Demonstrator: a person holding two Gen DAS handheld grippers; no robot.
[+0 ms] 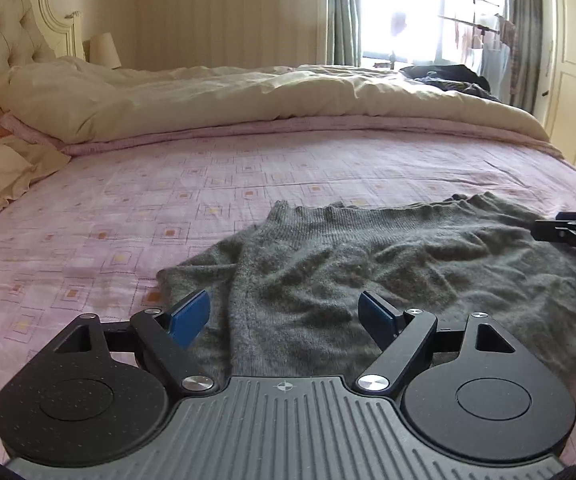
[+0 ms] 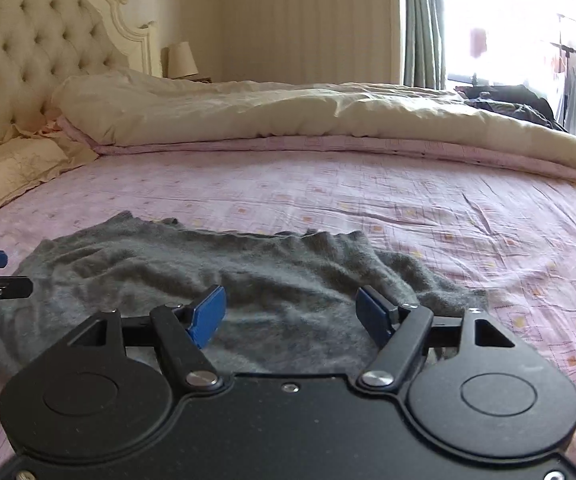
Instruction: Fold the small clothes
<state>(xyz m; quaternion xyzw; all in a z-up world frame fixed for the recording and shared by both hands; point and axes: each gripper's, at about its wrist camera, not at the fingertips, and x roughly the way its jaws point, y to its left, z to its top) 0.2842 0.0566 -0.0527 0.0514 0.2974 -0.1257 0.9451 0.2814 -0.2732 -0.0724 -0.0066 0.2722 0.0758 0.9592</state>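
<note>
- I judge this to be the start of the fold: both tools are poised over the grey knitted garment point(image 1: 367, 280) and neither has hold of it; the cloth lies spread and unfolded
- My left gripper point(image 1: 284, 316) has its blue pads spread wide with nothing between them, hovering above the near left part of the knit; my right gripper point(image 2: 289, 314) is likewise wide apart and empty, over the near right part (whether either pad brushes the wool I cannot tell)
- Next, I think, each tool must drop to the near edge, pinch one layer, then carry it toward the far ribbed edge; closing evenly matters, since the knit looks soft and likely to drag
- The garment lies rumpled on the pink patterned bedsheet point(image 2: 447, 220), near side of the bed, well short of the cream duvet point(image 2: 288, 116); fuzzy, dark grey, wavy ribbed band along its far edge
</note>
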